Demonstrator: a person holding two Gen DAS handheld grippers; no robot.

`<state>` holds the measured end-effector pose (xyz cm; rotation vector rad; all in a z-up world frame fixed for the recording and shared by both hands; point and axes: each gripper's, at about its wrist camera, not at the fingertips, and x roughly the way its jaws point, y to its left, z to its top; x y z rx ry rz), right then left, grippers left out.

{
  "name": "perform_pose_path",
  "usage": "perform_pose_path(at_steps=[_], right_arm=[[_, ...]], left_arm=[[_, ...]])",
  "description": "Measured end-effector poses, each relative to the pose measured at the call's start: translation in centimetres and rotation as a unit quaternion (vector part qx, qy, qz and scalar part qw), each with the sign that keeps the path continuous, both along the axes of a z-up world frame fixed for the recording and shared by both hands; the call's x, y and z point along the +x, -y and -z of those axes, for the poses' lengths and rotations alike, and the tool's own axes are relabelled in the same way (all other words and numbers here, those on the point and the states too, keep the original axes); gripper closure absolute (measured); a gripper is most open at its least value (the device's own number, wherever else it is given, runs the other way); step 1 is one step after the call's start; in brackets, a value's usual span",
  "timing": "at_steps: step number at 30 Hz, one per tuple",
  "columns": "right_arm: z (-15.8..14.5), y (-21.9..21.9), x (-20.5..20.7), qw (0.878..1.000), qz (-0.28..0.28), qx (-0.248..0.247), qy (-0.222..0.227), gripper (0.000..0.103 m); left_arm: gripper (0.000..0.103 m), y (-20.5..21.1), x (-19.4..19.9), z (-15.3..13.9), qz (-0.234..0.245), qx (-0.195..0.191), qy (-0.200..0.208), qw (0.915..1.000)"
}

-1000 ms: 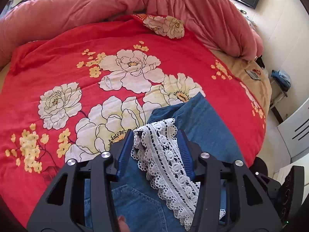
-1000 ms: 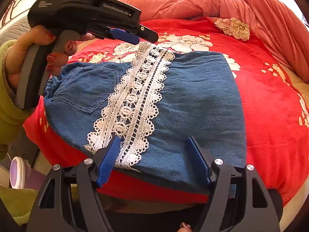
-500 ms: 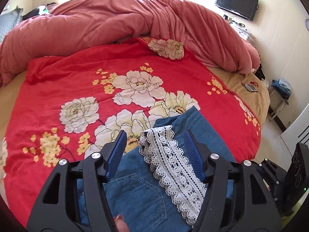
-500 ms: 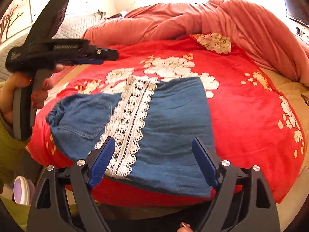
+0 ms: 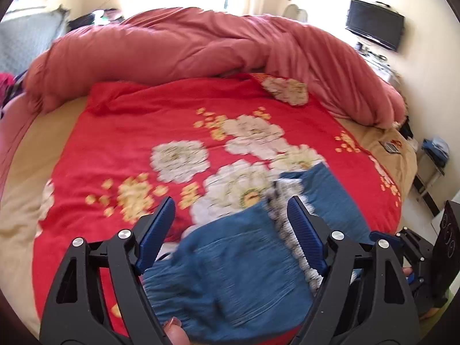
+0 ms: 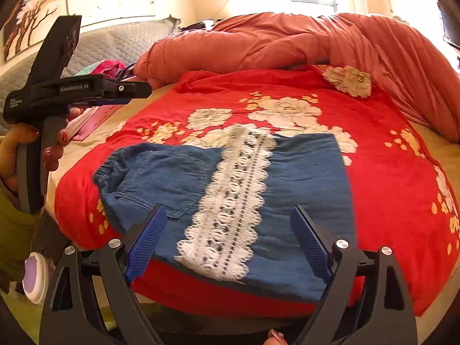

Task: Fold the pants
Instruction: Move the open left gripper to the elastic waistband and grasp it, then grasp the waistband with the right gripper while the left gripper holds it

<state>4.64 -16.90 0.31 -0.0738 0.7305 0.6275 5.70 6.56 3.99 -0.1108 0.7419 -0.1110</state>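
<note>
While both grippers gape empty, left gripper (image 5: 230,230), right gripper (image 6: 227,238), folded pants (image 6: 302,178) at bedspread (image 6: 388,172) edge.

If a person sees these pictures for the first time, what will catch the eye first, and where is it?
The eye goes first to the folded blue denim pants with a white lace strip, lying at the near edge of the bed. Under them spreads a bright red blanket with big white flowers, and a rumpled salmon-pink quilt is heaped behind it. Both grippers, left and right, are open.
</note>
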Motion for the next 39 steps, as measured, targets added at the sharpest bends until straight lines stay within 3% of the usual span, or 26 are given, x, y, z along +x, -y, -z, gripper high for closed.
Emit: perform_pose_path(at_steps=[5, 16, 20, 22, 24, 29, 32, 34, 39], right_arm=[[-0.1, -2.4, -0.4, 0.999, -0.031, -0.009, 0.003, 0.016], [0.1, -9.8, -2.6, 0.99, -0.131, -0.047, 0.023, 0.016], [0.5, -12.8, -3.4, 0.982, -0.169, -0.071, 0.036, 0.016], [0.7, -14.1, -3.8, 0.978, -0.188, -0.083, 0.046, 0.016], [1.0, -15.2, -4.1, 0.974, -0.199, -0.097, 0.053, 0.017], [3.2, -17.9, -4.6, 0.963, -0.217, -0.145, 0.06, 0.019], [4.8, -19.1, -4.4, 0.959, -0.214, -0.176, 0.064, 0.027], [5.7, -19.4, -3.9, 0.959, -0.199, -0.191, 0.07, 0.04], [6.4, -19.2, -3.4, 0.958, -0.197, -0.191, 0.081, 0.055]], left_arm=[[0.028, -3.5, -1.0, 1.1, -0.035, -0.011, -0.015, 0.9992], [0.024, -11.5, -3.0, 4.7, -0.107, -0.076, -0.062, 0.9893], [0.025, -12.9, -2.8, 5.9, -0.097, -0.129, -0.082, 0.9834], [0.032, -13.1, -2.6, 6.6, -0.091, -0.152, -0.094, 0.9797], [0.039, -13.0, -2.4, 7.3, -0.081, -0.166, -0.105, 0.9771], [0.044, -12.2, -1.9, 8.4, -0.057, -0.193, -0.121, 0.9722], [0.047, -11.8, -1.5, 9.0, -0.049, -0.203, -0.127, 0.9697], [0.048, -11.6, -1.2, 9.4, -0.043, -0.215, -0.13, 0.9669], [0.051, -11.6, -0.1, 10.7, -0.034, -0.251, -0.146, 0.9564]])
